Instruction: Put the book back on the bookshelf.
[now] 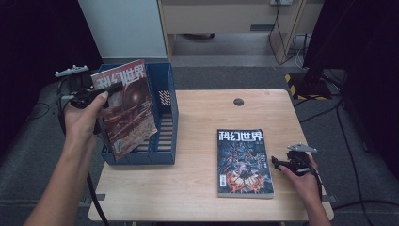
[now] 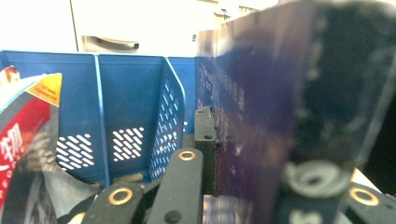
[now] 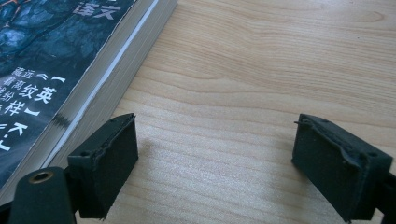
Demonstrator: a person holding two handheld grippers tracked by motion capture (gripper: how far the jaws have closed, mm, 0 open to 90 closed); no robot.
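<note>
My left gripper [image 1: 106, 92] is shut on the top edge of a red-covered magazine [image 1: 124, 108], holding it upright and tilted over the blue file rack [image 1: 162, 155]. In the left gripper view the magazine's dark back cover [image 2: 261, 116] is pinched between the jaws of the left gripper [image 2: 247, 186], with the rack's slotted dividers [image 2: 126, 102] behind it. A second magazine [image 1: 243, 162] with a dark blue cover lies flat on the table. My right gripper [image 1: 275, 163] rests open just right of it; the right gripper [image 3: 215, 163] has bare wood between its jaws and the magazine's page edge [image 3: 107, 74] to their left.
Another red cover [image 2: 23, 144] stands at the left edge of the left gripper view, inside the rack. The wooden table [image 1: 197, 188] has a round cable hole [image 1: 238, 101] near its far edge. Cables and a dark stand lie on the floor beyond.
</note>
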